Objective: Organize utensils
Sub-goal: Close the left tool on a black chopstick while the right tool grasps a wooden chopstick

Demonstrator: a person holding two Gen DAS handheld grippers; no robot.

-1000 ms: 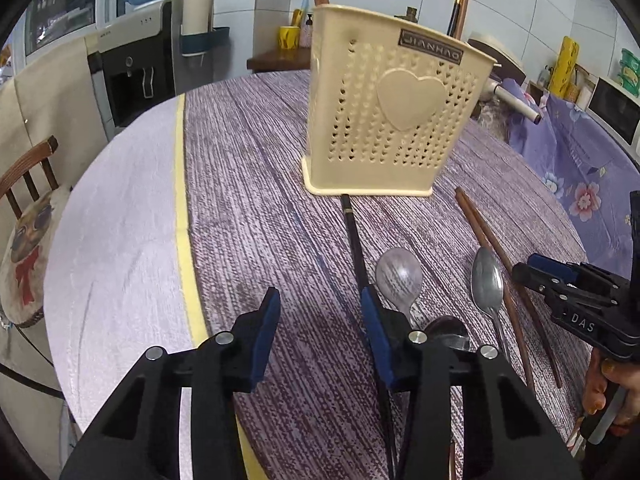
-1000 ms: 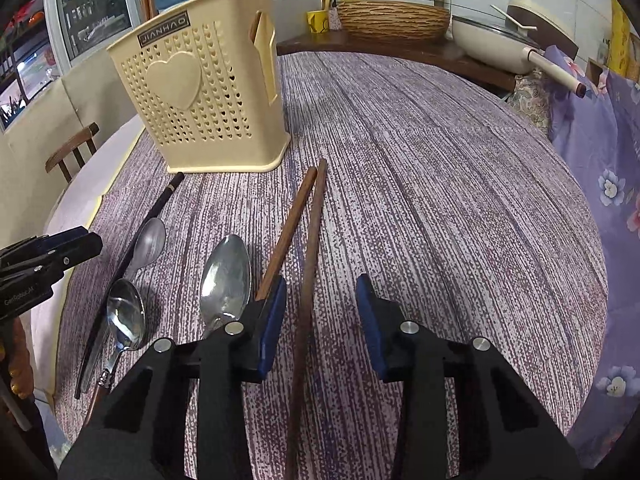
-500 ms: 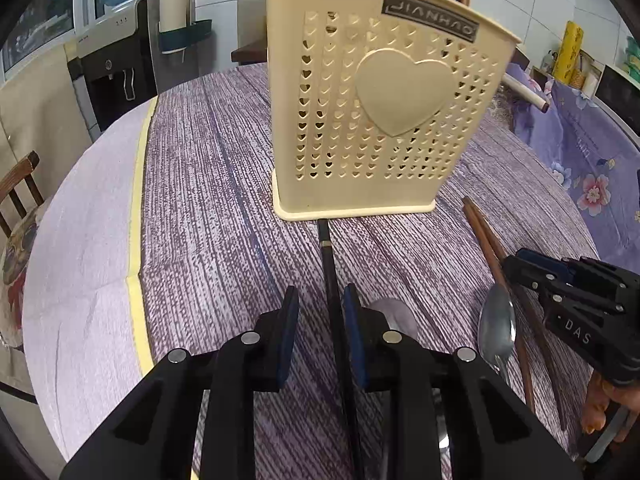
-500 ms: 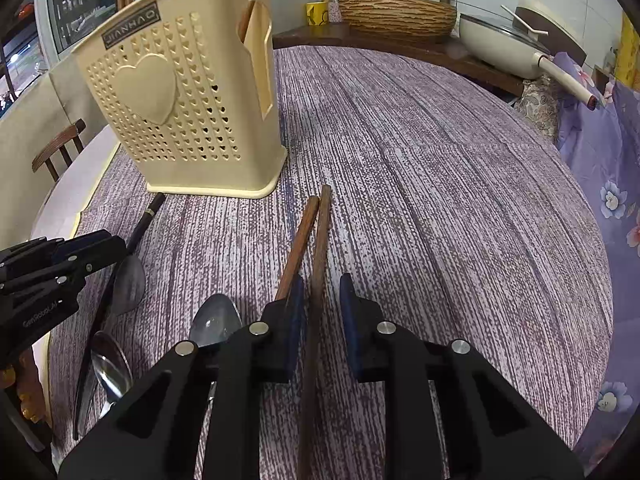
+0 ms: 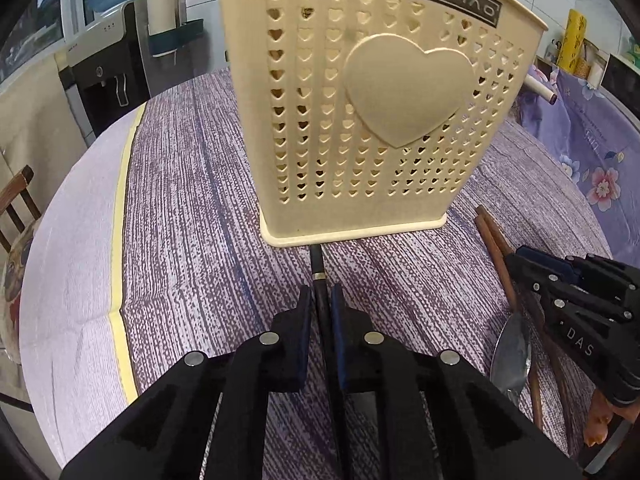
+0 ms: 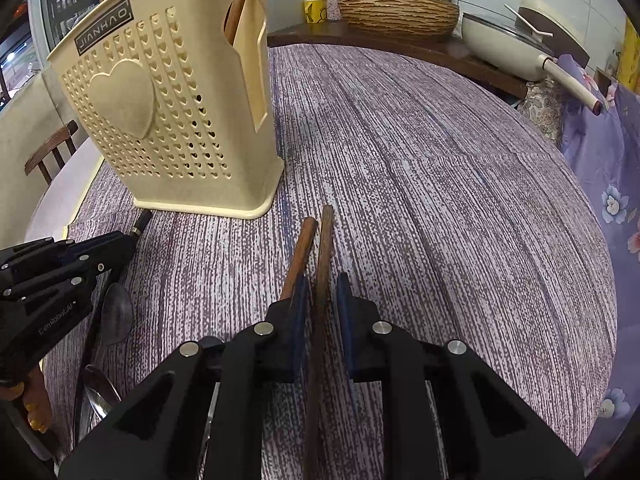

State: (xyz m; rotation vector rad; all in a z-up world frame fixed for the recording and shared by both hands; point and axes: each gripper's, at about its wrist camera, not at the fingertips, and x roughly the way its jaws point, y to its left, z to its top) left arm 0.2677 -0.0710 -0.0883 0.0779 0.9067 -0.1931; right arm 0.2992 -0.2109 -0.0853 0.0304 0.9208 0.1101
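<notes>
Low center of frame: left gripper (image 5: 320, 300) clamping tight on black chopstick (image 5: 317, 268), tip touching cream utensil holder (image 5: 360, 120) base. Right gripper (image 6: 320, 292) closing around right-hand brown chopstick (image 6: 325, 240); its mate (image 6: 302, 252) lying outside the left pad.

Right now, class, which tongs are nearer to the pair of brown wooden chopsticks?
Right. The right tongs are closing around one of the wooden chopsticks; the left tongs are off to the side, shut on the black-handled utensil.

Home kitchen: wok (image 6: 496, 46), water dispenser (image 5: 106, 76).
</notes>
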